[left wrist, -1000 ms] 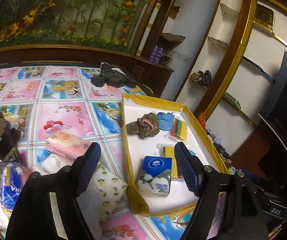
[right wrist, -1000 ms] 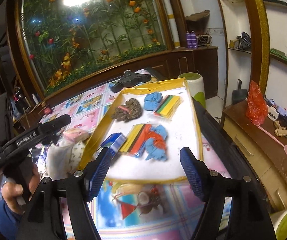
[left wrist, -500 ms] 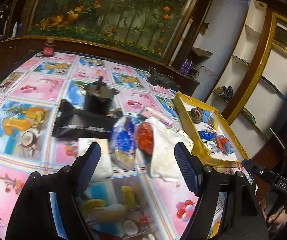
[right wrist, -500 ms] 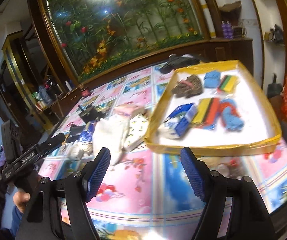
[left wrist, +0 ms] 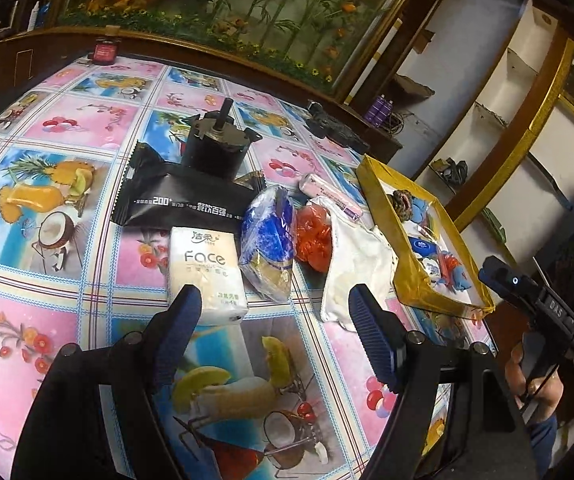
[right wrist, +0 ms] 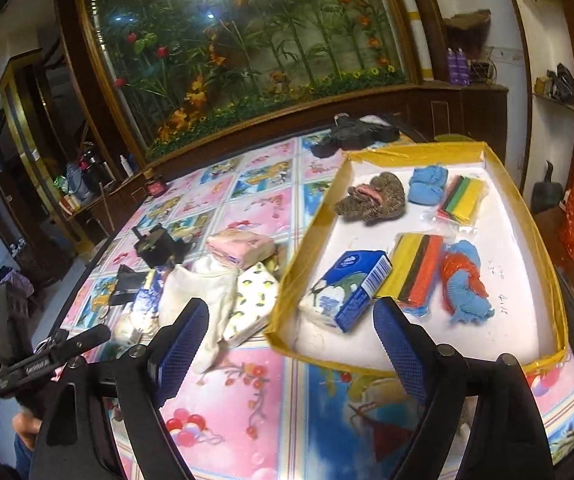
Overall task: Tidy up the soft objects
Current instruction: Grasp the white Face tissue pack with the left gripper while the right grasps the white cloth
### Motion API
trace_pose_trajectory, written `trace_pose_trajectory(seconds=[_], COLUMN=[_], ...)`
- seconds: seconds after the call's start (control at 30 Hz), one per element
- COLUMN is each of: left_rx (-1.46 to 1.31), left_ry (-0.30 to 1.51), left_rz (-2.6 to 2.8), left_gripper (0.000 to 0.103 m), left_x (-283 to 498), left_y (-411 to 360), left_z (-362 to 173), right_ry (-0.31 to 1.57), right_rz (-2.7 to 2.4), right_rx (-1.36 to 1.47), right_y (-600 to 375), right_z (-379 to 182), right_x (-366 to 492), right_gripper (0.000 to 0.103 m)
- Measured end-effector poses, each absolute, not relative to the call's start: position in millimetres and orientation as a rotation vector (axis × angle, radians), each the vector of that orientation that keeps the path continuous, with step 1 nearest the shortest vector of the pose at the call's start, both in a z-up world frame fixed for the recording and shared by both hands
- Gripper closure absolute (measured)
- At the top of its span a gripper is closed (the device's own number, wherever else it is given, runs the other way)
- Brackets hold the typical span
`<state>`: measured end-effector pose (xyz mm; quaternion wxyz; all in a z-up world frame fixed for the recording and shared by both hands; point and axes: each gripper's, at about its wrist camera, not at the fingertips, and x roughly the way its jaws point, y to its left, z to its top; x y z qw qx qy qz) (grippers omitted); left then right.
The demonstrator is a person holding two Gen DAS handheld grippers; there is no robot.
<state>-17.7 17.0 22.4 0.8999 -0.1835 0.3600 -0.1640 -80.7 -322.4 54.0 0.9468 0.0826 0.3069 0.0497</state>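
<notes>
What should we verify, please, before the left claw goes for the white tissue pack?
1. Left claw empty and open: ok.
2. White tissue pack unobstructed: ok; it lies flat on the tablecloth, just beyond the claw's left finger, so the claw is not yet centred.
3. Neighbours apart: not ok; the blue bag lies against its right edge, the black packet at its far end.
4. Right claw out of the way: ok; open, empty, jaws just widened, near the tray.
5. Space in tray: ok; bare white floor at its near right.

I see a glossy plastic cover [left wrist: 67, 264] on the bench. The tissue pack [left wrist: 203, 268] wears shiny film. The white cloth [left wrist: 357, 268] looks soft and matt.
</notes>
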Motion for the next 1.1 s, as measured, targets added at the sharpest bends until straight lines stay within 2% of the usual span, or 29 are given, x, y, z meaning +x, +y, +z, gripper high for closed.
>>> trace_pose_trajectory(seconds=[0.43, 0.7, 1.03, 1.07, 1.1], left_rx=[-0.363, -0.348, -0.411, -0.411, -0.413], left_ry=[0.788, 0.803, 0.763, 0.757, 0.752], left_rz=[-0.343, -0.323, -0.235, -0.232, -0.230], left_gripper=[0.027, 0.027, 0.027, 0.027, 0.027], left_x=[-15.2, -12.0, -14.2, -14.8, -15.4], left_y=[14.1, 12.2, 32.1, 32.6, 33.3], left_z=[17.8, 16.5, 18.6, 19.6, 20.0], right_ry=[0.625, 0.734, 0.814, 0.815, 0.819], right_rz=[0.221, 0.340, 0.249, 0.242, 0.240], right_rx=[0.105, 0.081, -0.154, -0.175, -0.195], right_y=[-279.5, -231.1, -183.4, -179.0, -174.6], right_z=[58.1, 34.4, 4.8, 2.5, -1.0], right_x=[-37.0, -8.5, 28.1, 29.5, 30.4], right_gripper=[0.017, 0.018, 0.017, 0.018, 0.027])
